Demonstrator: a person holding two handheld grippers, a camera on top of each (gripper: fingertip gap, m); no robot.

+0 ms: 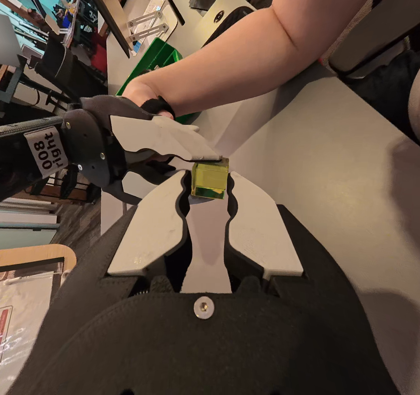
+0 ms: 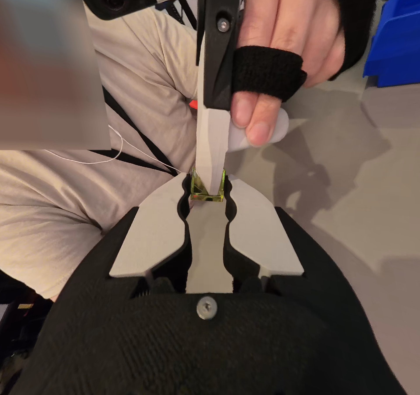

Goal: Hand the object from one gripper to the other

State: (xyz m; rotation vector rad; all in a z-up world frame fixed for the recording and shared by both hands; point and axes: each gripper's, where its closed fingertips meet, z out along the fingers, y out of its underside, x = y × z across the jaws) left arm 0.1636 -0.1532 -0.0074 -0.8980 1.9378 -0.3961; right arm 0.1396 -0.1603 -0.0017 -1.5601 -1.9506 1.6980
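The left tongs (image 1: 208, 177) sit on two sides of a small see-through yellow-green cube (image 1: 210, 184). Their dark inner edges seem to press on it, so I think they are pinching the cube. The right tongs (image 2: 208, 187) pinch the same cube on its other two sides. In the left wrist view one pale finger of the right tongs lies flat on the cube's top, and the other finger is mostly hidden under it. So both tongs seem to be squeezed onto the cube at once, and they cross each other like a plus sign. I think they cross because a cube has only so many flat sides, and each pair needs its own two sides to hold. The cube looks lifted up over the pale surface (image 1: 295, 157), not lying on it. It is right at the tips of both tongs, so neither pair gets in the other's way. A bare hand (image 2: 284, 43) with a black strap squeezes the handle of the left tongs. A green bin (image 1: 163, 52) and a blue bin (image 2: 395, 43) sit well away on the surface. I think the swap is halfway done, and next one pair has to let go slowly. If both let go together, the smooth cube could slip and drop.
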